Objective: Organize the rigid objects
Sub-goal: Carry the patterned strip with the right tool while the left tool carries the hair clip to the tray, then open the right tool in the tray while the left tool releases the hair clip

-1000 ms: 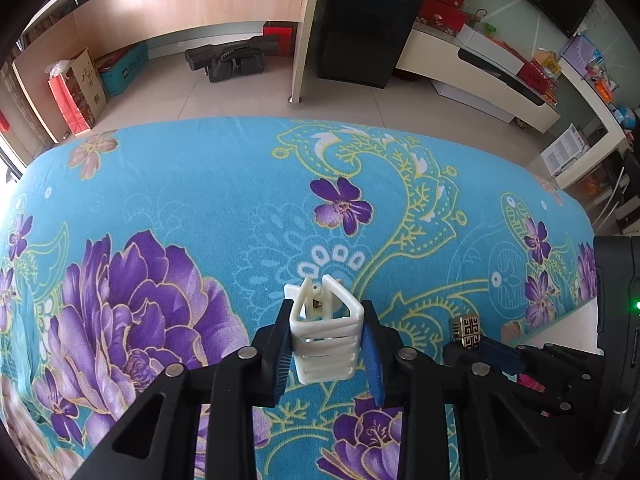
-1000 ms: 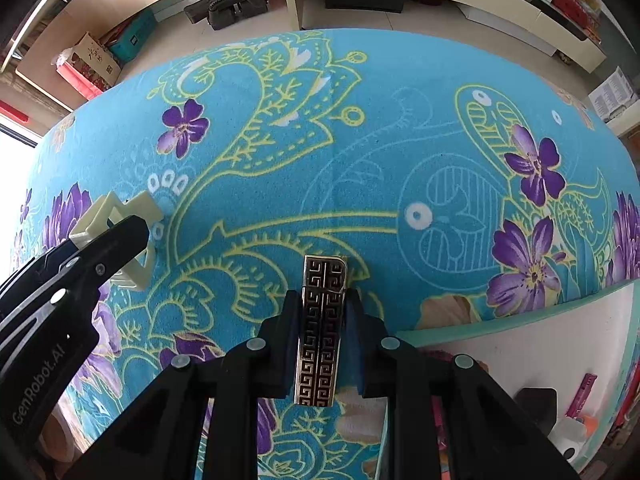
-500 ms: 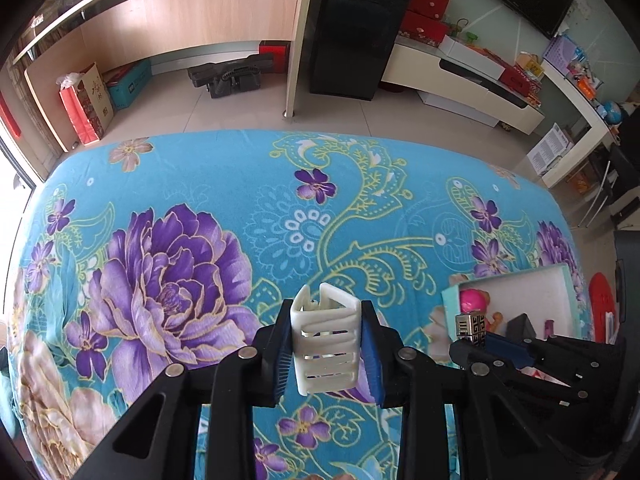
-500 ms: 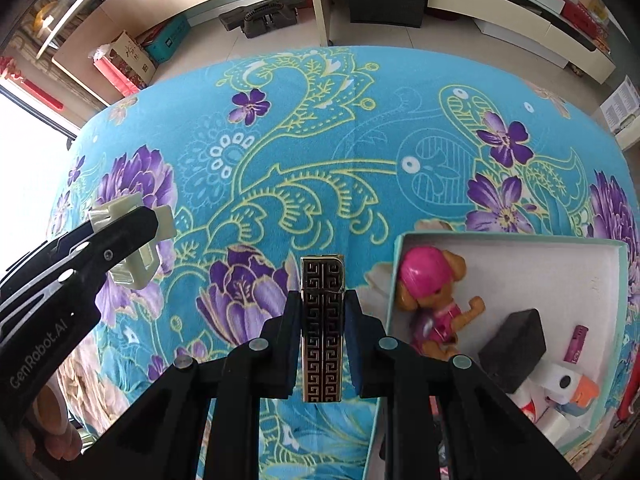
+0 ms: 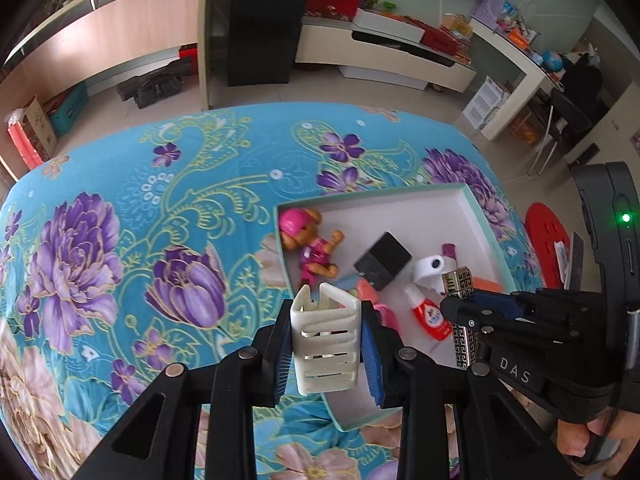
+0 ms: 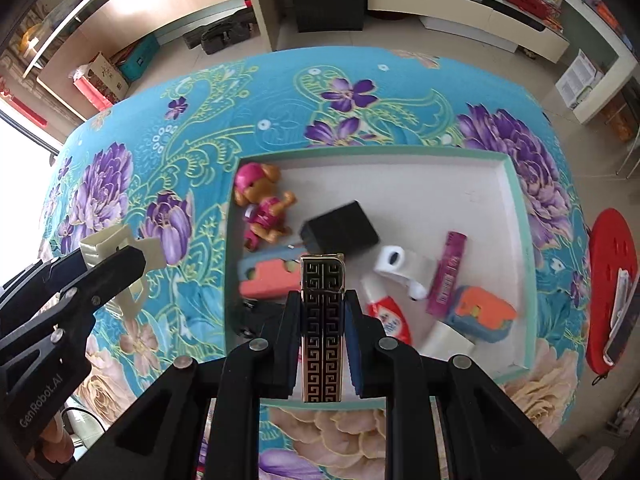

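Left wrist view: a white slotted holder (image 5: 326,342) is clamped in the left claw (image 5: 326,344), above the near left corner of the open box (image 5: 486,216).

Right wrist view: a black-and-gold patterned bar (image 6: 322,328) is clamped upright in the right claw (image 6: 322,340), over the box's (image 6: 520,200) near edge, on the floral-covered surface (image 6: 200,120).

The bench (image 6: 280,92) is covered by a soft matt cloth printed with flowers. A slotted white holder (image 5: 326,344) of smooth, slightly glossy plastic is seen, and a black case (image 6: 322,320) with a glossy gold-lined fret pattern. The box (image 6: 516,184) looks like matt card, white inside. In it, a glossy plastic toy dog (image 6: 262,204), a matt black block (image 6: 344,226) and a shiny plastic bottle (image 6: 390,316) are seen. Each hand-held gripper (image 5: 326,354) is of matt black plastic with ribbed blue pads (image 5: 370,354) and bright metal screws.
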Demonstrator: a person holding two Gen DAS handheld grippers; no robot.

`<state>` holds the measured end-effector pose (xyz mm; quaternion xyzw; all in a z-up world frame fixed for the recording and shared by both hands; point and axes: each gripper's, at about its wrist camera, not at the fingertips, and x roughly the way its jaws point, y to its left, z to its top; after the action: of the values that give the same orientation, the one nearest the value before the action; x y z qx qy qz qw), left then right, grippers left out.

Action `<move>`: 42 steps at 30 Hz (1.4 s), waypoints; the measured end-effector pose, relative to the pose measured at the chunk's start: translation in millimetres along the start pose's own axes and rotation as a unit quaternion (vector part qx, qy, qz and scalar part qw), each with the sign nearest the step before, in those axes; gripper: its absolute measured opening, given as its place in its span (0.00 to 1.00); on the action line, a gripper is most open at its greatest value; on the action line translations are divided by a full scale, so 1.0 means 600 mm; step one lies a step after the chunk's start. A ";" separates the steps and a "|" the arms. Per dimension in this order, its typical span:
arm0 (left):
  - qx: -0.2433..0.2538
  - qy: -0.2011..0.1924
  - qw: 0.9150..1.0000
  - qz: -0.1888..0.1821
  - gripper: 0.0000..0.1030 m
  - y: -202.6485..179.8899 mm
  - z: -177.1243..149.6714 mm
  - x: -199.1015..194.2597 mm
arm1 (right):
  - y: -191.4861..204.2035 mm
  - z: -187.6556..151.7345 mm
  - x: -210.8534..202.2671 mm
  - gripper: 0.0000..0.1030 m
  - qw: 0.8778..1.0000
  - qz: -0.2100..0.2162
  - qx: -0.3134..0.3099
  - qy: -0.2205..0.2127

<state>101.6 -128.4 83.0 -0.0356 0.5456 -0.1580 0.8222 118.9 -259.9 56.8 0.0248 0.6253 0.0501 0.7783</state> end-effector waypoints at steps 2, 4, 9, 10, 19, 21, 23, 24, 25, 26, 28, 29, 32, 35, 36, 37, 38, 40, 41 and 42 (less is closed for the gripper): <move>0.009 0.009 1.000 -0.007 0.32 -0.030 -0.010 0.017 | -0.031 -0.013 0.006 0.20 1.000 -0.004 0.012 0.005; 0.012 0.021 1.000 -0.014 0.32 -0.053 -0.021 0.036 | -0.059 -0.022 0.014 0.20 1.000 -0.008 0.023 0.009; 0.017 0.043 0.999 -0.018 0.32 -0.089 -0.040 0.076 | -0.104 -0.033 0.037 0.20 0.999 -0.004 0.044 0.019; 0.017 0.046 0.999 -0.018 0.32 -0.091 -0.043 0.082 | -0.108 -0.035 0.042 0.20 0.999 -0.003 0.046 0.021; 0.024 0.052 0.998 -0.011 0.33 -0.103 -0.060 0.097 | -0.122 -0.040 0.071 0.21 0.998 0.007 0.052 0.028; 0.020 0.053 0.998 -0.012 0.33 -0.098 -0.064 0.094 | -0.118 -0.040 0.071 0.22 0.998 0.011 0.052 0.029; 0.017 0.054 0.998 -0.009 0.33 -0.093 -0.069 0.092 | -0.115 -0.042 0.069 0.22 0.998 0.012 0.050 0.031; 0.016 0.053 0.998 -0.008 0.33 -0.091 -0.071 0.092 | -0.114 -0.043 0.069 0.22 0.998 0.013 0.049 0.032; 0.015 0.054 0.998 -0.006 0.33 -0.088 -0.073 0.092 | -0.112 -0.043 0.070 0.22 0.998 0.012 0.048 0.032; 0.013 0.055 0.998 -0.003 0.33 -0.084 -0.076 0.093 | -0.109 -0.044 0.069 0.22 0.998 0.010 0.046 0.031; 0.009 0.058 0.998 0.002 0.33 -0.077 -0.081 0.094 | -0.106 -0.044 0.069 0.22 0.999 0.008 0.044 0.030; 0.007 0.059 0.998 0.003 0.33 -0.073 -0.083 0.094 | -0.105 -0.044 0.070 0.23 0.998 0.010 0.046 0.030; 0.004 0.057 0.998 0.006 0.38 -0.066 -0.090 0.089 | -0.107 -0.045 0.070 0.27 0.998 0.014 0.055 0.034; 0.001 0.047 0.999 0.006 0.62 -0.061 -0.096 0.076 | -0.109 -0.046 0.066 0.36 0.998 0.015 0.060 0.030; 0.000 0.043 0.999 0.006 0.62 -0.059 -0.097 0.071 | -0.109 -0.047 0.064 0.38 0.997 0.015 0.064 0.029; -0.001 0.040 0.999 0.007 0.62 -0.058 -0.099 0.065 | -0.110 -0.048 0.062 0.38 0.997 0.014 0.067 0.028; -0.002 0.036 0.999 0.008 0.62 -0.056 -0.101 0.059 | -0.111 -0.050 0.060 0.39 0.997 0.015 0.069 0.028; -0.003 0.027 1.000 0.013 0.66 -0.052 -0.105 0.048 | -0.111 -0.055 0.057 0.40 0.997 0.014 0.072 0.028; -0.004 0.022 1.000 0.015 0.71 -0.049 -0.108 0.042 | -0.110 -0.059 0.055 0.42 0.997 0.014 0.072 0.028; -0.006 0.017 1.000 0.018 0.75 -0.046 -0.111 0.037 | -0.110 -0.065 0.051 0.49 0.997 0.015 0.072 0.027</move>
<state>42.8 -153.6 43.2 -0.0281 0.5614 -0.1402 0.8151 90.5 -322.8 11.8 0.0892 0.6476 0.0172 0.7566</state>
